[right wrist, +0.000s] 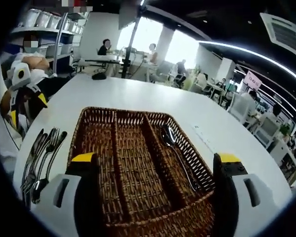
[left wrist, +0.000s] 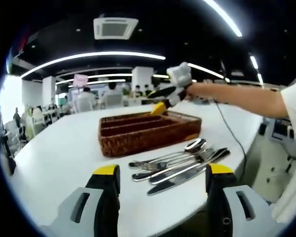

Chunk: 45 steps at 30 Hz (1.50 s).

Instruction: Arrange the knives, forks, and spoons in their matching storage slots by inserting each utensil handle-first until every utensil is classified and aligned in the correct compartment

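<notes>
Both tongs are held wide with nothing between their yellow-tipped jaws. Left tongs [left wrist: 160, 175] are aimed at a loose pile of polished steel knives, forks and spoons [left wrist: 180, 162] lying on the white bench [left wrist: 59, 148], just beside the brown woven wicker tray [left wrist: 148, 129] with three long slots. Right tongs [right wrist: 155, 165] are poised over that tray [right wrist: 130, 163], where one steel spoon [right wrist: 176, 153] is already laid in the slot to the right in that view. The utensils are judged stiff, fairly light and slippery, overlapped so they are likely to slide; a hold across one handle near mid-length is advised, and single pieces are best taken from the pile's edge.
</notes>
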Each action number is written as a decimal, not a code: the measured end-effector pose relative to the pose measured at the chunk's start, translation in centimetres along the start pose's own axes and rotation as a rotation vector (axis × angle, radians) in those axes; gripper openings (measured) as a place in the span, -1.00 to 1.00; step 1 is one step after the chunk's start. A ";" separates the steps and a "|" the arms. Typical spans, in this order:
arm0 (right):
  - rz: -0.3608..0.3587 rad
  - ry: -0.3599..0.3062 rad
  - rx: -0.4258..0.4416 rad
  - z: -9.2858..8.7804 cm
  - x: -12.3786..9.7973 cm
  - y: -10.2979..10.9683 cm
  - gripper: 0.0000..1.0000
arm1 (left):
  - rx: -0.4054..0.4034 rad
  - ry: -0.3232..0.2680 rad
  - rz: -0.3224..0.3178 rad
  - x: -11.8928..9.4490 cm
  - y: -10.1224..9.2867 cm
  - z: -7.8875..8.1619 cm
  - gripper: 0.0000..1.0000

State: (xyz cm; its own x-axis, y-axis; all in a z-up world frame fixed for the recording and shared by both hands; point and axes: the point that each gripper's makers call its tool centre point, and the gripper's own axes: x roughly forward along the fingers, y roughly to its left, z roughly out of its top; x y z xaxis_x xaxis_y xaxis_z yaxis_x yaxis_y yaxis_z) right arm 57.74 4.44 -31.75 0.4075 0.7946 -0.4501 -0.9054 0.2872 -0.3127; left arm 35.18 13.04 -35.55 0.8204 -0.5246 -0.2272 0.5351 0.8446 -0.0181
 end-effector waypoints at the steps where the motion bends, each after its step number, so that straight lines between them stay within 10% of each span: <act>1: -0.002 0.003 0.000 -0.1 -0.2 0.2 1.00 | 0.002 0.001 -0.002 0.0 -0.1 0.0 0.41; 45: -0.096 0.005 0.112 -1.7 -6.2 1.6 1.00 | 0.092 -0.006 -0.086 0.5 -3.7 1.8 0.39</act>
State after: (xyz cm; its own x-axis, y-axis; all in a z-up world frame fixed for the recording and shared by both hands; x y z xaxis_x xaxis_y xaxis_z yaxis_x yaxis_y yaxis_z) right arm 54.02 -0.91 -30.84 0.4934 0.7577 -0.4272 -0.8697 0.4201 -0.2593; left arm 33.97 9.41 -33.89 0.7718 -0.5956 -0.2226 0.6195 0.7833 0.0521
